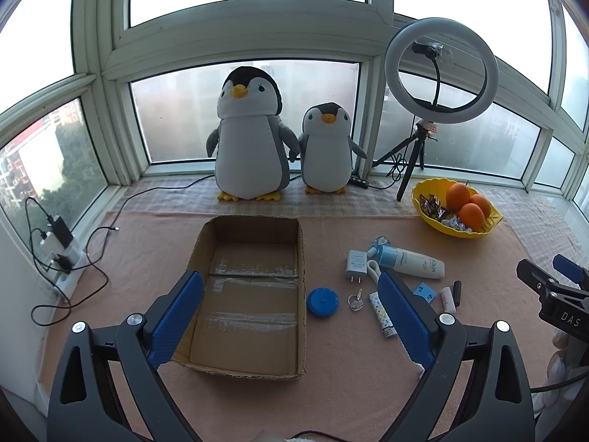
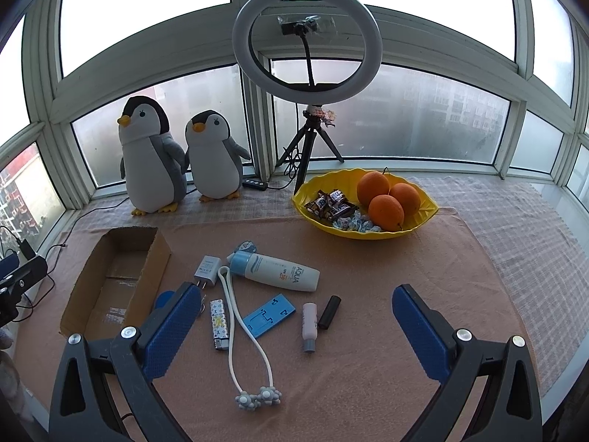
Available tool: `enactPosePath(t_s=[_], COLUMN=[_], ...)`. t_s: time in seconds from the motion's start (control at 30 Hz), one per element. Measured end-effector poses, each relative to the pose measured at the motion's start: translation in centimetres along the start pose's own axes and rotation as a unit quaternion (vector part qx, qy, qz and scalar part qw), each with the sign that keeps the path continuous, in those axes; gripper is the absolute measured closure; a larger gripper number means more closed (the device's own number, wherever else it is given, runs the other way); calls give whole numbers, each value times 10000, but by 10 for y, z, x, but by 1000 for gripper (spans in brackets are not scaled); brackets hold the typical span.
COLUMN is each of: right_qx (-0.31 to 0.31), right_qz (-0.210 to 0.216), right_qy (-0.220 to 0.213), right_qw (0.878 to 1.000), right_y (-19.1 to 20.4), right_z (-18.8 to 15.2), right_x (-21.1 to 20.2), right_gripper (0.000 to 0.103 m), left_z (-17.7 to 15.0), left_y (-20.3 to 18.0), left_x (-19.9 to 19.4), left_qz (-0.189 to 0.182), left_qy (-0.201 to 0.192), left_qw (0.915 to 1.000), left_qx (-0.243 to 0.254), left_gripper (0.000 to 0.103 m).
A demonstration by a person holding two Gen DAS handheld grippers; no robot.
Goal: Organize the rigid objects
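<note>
An empty cardboard box [image 1: 302, 294] [image 2: 79, 294] lies open on the pink cloth. To its right are scattered a blue round case [image 1: 323, 302], keys [image 1: 355, 300], a white charger [image 1: 356, 265] [image 2: 206, 270], a patterned lighter [image 1: 381, 313] [image 2: 219, 324], a sunscreen tube [image 1: 412, 263] [image 2: 279, 270], a blue card [image 2: 268, 315], a pink tube [image 2: 309, 326], a black lipstick [image 2: 328, 311] and a white cord with flower ends [image 2: 254, 353]. My left gripper [image 1: 291, 294] hangs open above the box's near right part. My right gripper [image 2: 294, 304] is open above the small items, holding nothing.
Two plush penguins [image 1: 254, 136] [image 1: 325, 149] and a ring light on a tripod [image 1: 441, 70] [image 2: 307, 40] stand at the window. A yellow bowl [image 1: 427, 217] [image 2: 364, 234] holds oranges and sweets. A power strip with cables [image 1: 62, 258] lies at the left.
</note>
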State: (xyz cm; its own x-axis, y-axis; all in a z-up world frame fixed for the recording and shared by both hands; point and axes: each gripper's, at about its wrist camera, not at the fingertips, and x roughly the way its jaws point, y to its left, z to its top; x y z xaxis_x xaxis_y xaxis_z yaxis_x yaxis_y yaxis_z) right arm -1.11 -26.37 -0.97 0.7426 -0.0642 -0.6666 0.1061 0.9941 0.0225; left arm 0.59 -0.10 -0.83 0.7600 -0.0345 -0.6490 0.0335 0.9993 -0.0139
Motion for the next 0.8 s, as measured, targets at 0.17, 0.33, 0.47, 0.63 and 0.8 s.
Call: enactPosePath(t_s=[0.17,0.33,0.47,0.63,0.8], right_qx=[-5,36,82,201,211], right_qz=[4,83,160,308,410], right_qy=[25,85,152,245,324], right_qw=[10000,9999,9997,9990,9984], right_y=[0,-2,-4,-10,-14], right_z=[-1,-2,-4,-5,-8], right_x=[2,7,12,18,23], right_gripper=[0,0,0,0,0], left_z=[-1,-3,-5,-7,-10], left_y=[1,9,19,30,50], left_x=[5,12,16,20,30], left_qz=[53,189,288,429,654], left_qy=[54,151,187,222,331], left_qw=[10000,9997,9993,9986,9968], left_qx=[-6,-63,-142,-211,-320], left_gripper=[7,7,7,7,7])
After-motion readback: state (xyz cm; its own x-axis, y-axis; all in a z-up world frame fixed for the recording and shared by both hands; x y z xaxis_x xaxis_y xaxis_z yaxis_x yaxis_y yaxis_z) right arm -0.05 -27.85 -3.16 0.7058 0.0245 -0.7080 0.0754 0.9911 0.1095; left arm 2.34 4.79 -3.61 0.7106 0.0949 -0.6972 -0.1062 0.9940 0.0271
